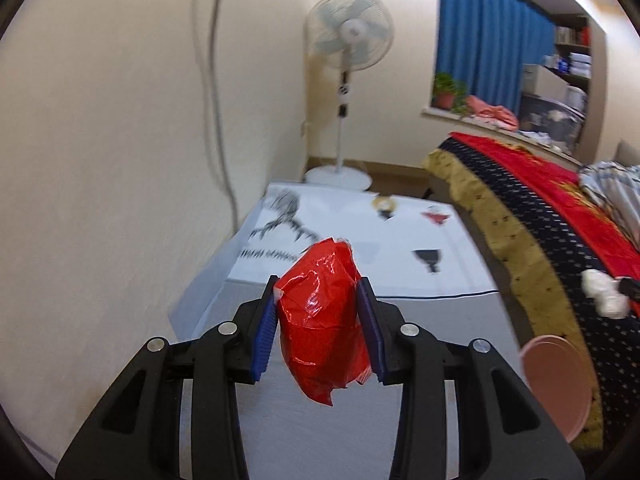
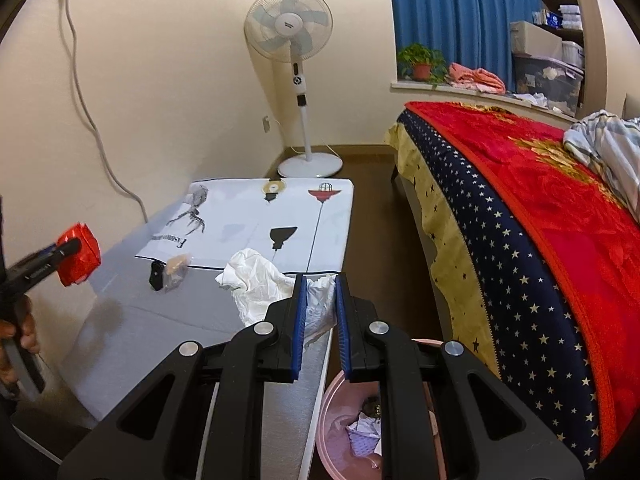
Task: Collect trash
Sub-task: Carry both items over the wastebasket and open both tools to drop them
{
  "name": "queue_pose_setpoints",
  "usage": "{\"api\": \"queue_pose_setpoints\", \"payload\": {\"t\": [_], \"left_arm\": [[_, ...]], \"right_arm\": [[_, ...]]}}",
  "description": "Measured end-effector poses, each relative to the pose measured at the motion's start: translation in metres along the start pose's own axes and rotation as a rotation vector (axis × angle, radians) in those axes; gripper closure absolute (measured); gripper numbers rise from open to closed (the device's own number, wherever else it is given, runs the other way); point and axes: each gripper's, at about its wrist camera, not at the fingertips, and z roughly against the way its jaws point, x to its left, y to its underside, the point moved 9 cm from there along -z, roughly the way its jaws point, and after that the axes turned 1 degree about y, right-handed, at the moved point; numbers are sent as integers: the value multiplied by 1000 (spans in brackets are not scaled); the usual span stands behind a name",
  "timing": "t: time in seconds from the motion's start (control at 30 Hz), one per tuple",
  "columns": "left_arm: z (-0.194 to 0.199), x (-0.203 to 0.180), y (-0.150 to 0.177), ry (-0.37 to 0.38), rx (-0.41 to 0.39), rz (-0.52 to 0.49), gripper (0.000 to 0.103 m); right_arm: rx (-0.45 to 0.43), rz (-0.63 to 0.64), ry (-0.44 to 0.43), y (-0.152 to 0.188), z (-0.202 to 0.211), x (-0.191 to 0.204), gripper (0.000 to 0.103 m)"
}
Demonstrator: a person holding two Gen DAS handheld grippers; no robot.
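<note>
My left claw (image 1: pixel 320 320) has the red wrapper (image 1: pixel 324 320) clamped between its blue pads (image 1: pixel 264 340), jaws about a third apart and pressing on both sides of the crumpled wad. It hangs in the air above the grey surface (image 1: pixel 320 432), clear of it. From the right wrist view I see the same wrapper (image 2: pixel 78 254) at the far left, lifted off the surface, with a hand (image 2: pixel 24 328) on the claw's handle below it.

My right claw (image 2: pixel 321 300) is nearly closed, pads pinching the near edge of a white bag (image 2: pixel 256 284) that lies crumpled on the surface (image 2: pixel 160 344). Left of the bag sit a small black clip (image 2: pixel 157 276) and a clear packet (image 2: pixel 178 270), touching each other. Beyond them a printed white sheet (image 2: pixel 248 220) covers the far end.

Below the right claw, just right of the surface edge, stands a pink bin (image 2: pixel 332 432) with paper scraps inside. A bed (image 2: pixel 540 220) with a red blanket fills the right side; a fan (image 2: pixel 288 20) stands in the far corner, and a blue curtain (image 2: pixel 440 12) hangs beyond the bed.
</note>
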Motion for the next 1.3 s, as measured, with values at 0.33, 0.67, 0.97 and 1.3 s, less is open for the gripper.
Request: {"api": "queue_pose_setpoints", "payload": {"t": [0.33,0.67,0.97,1.3], "left_arm": [[63,-100,-20,127,-39,-121,65],[66,-211,4,299,17,-202,65],[27,-296,40,430,109,-277,65],[-11,-336,70,500,194,-288,65]], "right_arm": [[-63,-36,-12,-2,41,-21,88],[-83,-99,57,14,76,-82,88],[-8,-96,182,38,67,-133,88],[90,-108,230,56,37,-165,84]]}}
